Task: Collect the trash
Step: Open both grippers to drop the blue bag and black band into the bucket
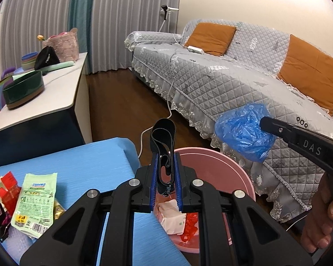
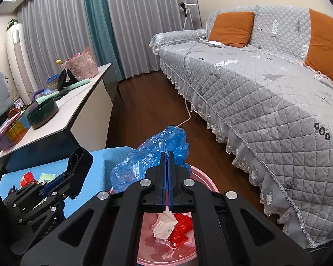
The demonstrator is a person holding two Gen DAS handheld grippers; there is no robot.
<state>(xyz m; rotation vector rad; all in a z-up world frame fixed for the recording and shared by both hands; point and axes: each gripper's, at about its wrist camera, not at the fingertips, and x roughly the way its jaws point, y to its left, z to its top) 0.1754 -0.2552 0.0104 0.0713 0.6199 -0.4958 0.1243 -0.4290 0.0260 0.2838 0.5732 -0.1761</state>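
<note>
My left gripper is shut on a black folded band and holds it above the near rim of a pink basin. My right gripper is shut on a crumpled blue plastic bag above the same basin. The bag also shows in the left wrist view, off to the right. White paper and red wrapping lie in the basin. A green snack packet and red wrappers lie on the blue table.
A grey quilted sofa with orange cushions runs along the right. A white cable trails over the wood floor. A white side table at left carries a dark green bowl, a pink basket and stacked bowls.
</note>
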